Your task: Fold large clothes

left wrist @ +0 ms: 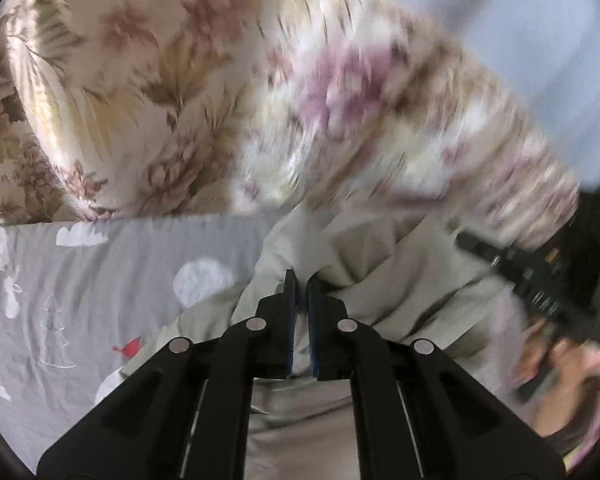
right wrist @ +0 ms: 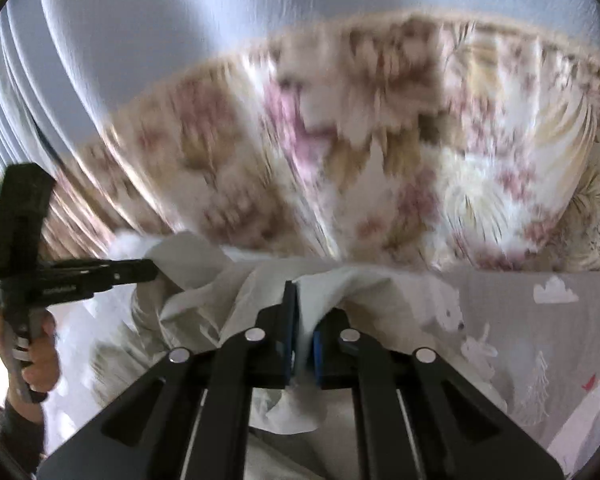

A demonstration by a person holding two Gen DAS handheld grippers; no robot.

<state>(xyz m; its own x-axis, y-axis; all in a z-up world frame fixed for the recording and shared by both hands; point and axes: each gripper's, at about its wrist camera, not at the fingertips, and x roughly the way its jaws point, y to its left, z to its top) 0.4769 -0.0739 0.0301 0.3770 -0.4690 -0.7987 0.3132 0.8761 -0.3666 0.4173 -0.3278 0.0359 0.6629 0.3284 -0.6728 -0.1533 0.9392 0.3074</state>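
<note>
Two wrist cameras, close over the bed [left wrist: 80, 300]

Each looks down along its jaws toward the floral headboard [right wrist: 380, 160]; both share the pale garment [left wrist: 380, 260].

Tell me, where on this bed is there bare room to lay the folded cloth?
The grey printed sheet lies bare left of the pale garment, up to the floral pillow, and again on its right side. The middle is crowded: the left gripper and right gripper both pinch the garment there.

From my feed: pale grey-green cotton garment [right wrist: 336, 284] on a grey bedsheet [left wrist: 112, 280] with white clouds and trees (tiny red bird too), behind it a cream pink-floral cushion [left wrist: 172, 92].
</note>
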